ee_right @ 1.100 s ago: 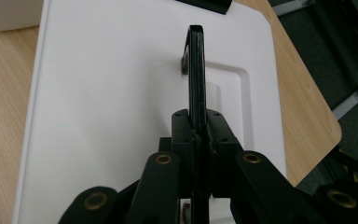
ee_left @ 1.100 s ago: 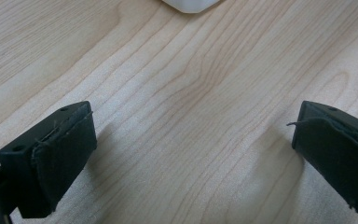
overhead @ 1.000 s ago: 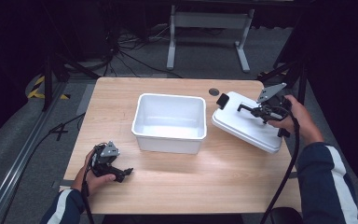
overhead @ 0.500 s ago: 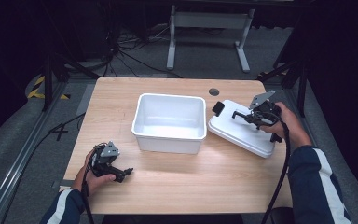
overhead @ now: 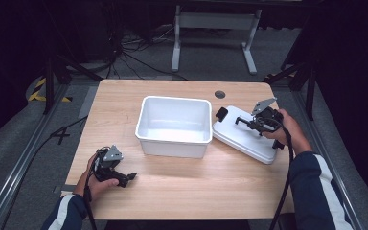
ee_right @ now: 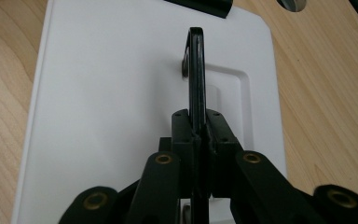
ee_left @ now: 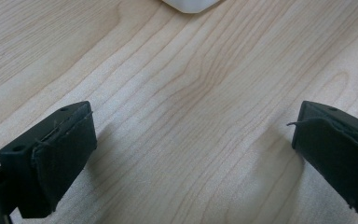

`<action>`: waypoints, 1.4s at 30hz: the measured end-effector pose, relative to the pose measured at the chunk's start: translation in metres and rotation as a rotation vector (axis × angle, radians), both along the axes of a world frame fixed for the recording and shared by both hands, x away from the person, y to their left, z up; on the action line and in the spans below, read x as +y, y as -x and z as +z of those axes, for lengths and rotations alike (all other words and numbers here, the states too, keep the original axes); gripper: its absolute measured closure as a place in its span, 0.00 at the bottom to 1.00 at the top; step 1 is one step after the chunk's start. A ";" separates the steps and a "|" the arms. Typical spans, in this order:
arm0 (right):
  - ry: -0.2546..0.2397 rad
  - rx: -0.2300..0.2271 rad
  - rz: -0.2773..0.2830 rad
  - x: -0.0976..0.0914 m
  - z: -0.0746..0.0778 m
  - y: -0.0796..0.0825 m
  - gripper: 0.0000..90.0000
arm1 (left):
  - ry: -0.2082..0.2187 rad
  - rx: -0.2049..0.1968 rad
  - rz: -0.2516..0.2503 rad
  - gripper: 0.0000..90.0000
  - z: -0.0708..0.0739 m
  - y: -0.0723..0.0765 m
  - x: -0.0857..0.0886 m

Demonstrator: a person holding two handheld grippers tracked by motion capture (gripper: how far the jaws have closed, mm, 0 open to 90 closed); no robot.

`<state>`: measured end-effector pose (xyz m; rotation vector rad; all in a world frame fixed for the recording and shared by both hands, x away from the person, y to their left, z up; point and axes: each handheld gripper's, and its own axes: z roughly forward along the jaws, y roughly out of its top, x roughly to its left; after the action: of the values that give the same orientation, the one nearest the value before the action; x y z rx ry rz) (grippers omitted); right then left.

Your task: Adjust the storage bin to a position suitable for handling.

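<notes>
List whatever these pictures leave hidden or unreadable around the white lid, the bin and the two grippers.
- White lid, high view: whether its far edge rests on the table; the right gripper and hand cover part.
- Lid handle, right gripper view: its near end, hidden between the shut fingers.
- White bin, left gripper view: cut off by the top edge.
- Black latch, right gripper view: cut off by the top edge.
- Left gripper, high view: too small to read; its own view shows it open.

Overhead table (overhead: 182, 191) view; two close-ups
</notes>
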<state>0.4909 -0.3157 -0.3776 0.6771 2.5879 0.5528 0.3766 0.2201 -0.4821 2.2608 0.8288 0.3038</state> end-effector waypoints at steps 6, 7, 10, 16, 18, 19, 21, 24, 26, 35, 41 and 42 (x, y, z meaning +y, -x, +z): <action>-0.004 0.014 -0.004 0.004 -0.009 -0.003 0.94 | 0.000 0.000 0.000 0.00 0.000 0.000 0.000; -0.008 0.019 -0.001 0.004 -0.011 -0.004 0.94 | -0.001 0.001 0.000 0.00 0.000 0.000 0.000; -0.037 0.025 0.001 0.005 -0.014 -0.004 0.94 | -0.001 0.000 -0.001 0.00 0.000 0.000 0.000; -0.085 0.041 -0.006 0.002 -0.017 -0.006 0.93 | 0.000 0.000 0.000 0.00 0.000 0.000 0.000; -0.084 0.054 -0.014 0.001 -0.023 -0.007 0.91 | 0.000 0.000 0.000 0.00 0.000 0.000 0.000; -0.086 0.053 -0.021 0.001 -0.024 -0.007 0.91 | -0.001 0.000 -0.001 0.00 0.000 0.000 0.000; -0.129 0.055 -0.020 -0.002 -0.028 -0.008 0.90 | 0.000 0.000 0.000 0.00 0.000 0.000 0.000; -0.175 0.057 -0.024 -0.006 -0.031 -0.008 0.88 | -0.001 0.000 0.000 0.00 0.000 0.000 0.000; -0.195 0.052 -0.062 -0.016 -0.034 -0.008 0.83 | -0.001 0.000 0.000 0.00 0.000 0.000 0.000; -0.244 -0.010 -0.087 -0.026 -0.021 0.006 0.70 | -0.002 0.001 0.007 0.00 0.000 0.000 0.000; -0.235 -0.031 -0.075 -0.021 -0.018 0.012 0.67 | 0.005 -0.002 0.001 0.00 0.000 -0.001 -0.001; -0.232 -0.031 -0.075 -0.020 -0.017 0.014 0.67 | 0.005 -0.002 0.001 0.00 0.000 -0.002 -0.001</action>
<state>0.4774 -0.3358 -0.3949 0.8294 2.4802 0.8414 0.3781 0.2196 -0.4826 2.2547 0.8291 0.3044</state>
